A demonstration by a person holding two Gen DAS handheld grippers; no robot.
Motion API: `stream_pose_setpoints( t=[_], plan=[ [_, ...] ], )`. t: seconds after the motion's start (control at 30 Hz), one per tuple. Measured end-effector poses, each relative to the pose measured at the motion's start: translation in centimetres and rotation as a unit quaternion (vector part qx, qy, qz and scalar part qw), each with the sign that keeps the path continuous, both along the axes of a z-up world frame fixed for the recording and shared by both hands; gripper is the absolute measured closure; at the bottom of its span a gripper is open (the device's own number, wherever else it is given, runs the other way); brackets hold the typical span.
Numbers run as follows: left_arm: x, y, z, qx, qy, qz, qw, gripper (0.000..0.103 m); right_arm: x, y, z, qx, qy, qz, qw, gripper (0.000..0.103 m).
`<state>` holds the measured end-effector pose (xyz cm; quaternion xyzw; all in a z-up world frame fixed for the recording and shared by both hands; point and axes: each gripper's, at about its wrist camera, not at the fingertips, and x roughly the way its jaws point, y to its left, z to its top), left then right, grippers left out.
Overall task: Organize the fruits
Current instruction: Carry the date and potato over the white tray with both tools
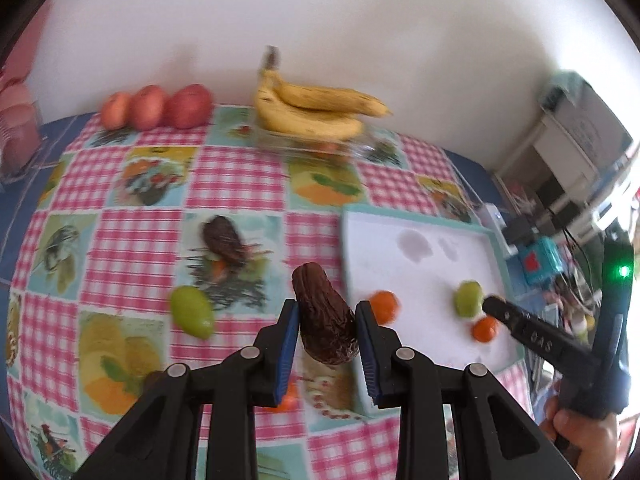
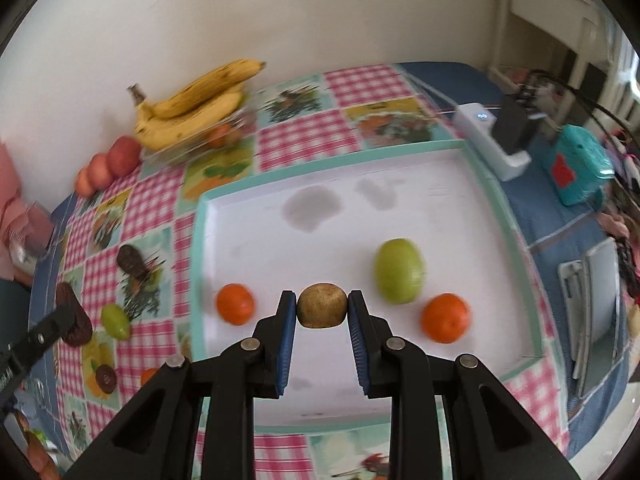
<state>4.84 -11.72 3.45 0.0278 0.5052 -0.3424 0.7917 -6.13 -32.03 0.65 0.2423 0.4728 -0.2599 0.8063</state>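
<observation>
My left gripper (image 1: 327,312) is shut on a dark brown wrinkled date (image 1: 326,320) and holds it above the checked tablecloth, just left of the white tray (image 1: 420,280). My right gripper (image 2: 322,304) is shut on a brown kiwi (image 2: 322,306) over the tray (image 2: 280,240). On the tray lie two oranges (image 2: 235,304) (image 2: 445,317) and a green fruit (image 2: 399,271). On the cloth lie another date (image 1: 222,240) and a green fruit (image 1: 191,317). The right gripper also shows in the left wrist view (image 1: 492,306).
Bananas (image 1: 316,110) rest on a clear dish at the back by the wall. Three red apples (image 1: 156,106) stand at the back left. A white charger (image 2: 492,136) and a teal box (image 2: 580,168) sit right of the tray. More dates (image 2: 106,378) lie near the front left.
</observation>
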Motion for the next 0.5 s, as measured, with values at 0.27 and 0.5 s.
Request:
stream_pose_setpoints(
  t=[0.27, 0.5],
  plan=[
    [-3.8, -4.9, -0.8, 0.019, 0.004, -0.072, 0.9972, 0.072, -2.0, -1.3, 1.4, -0.018, -0.011, -0.023, 1.000, 0.076],
    [-5.9, -7.7, -3.2, 0.049, 0.019, -0.113, 0.9922, 0.072, -2.3, -1.7, 0.6, -0.011, 0.001, -0.021, 1.000, 0.076]
  ],
)
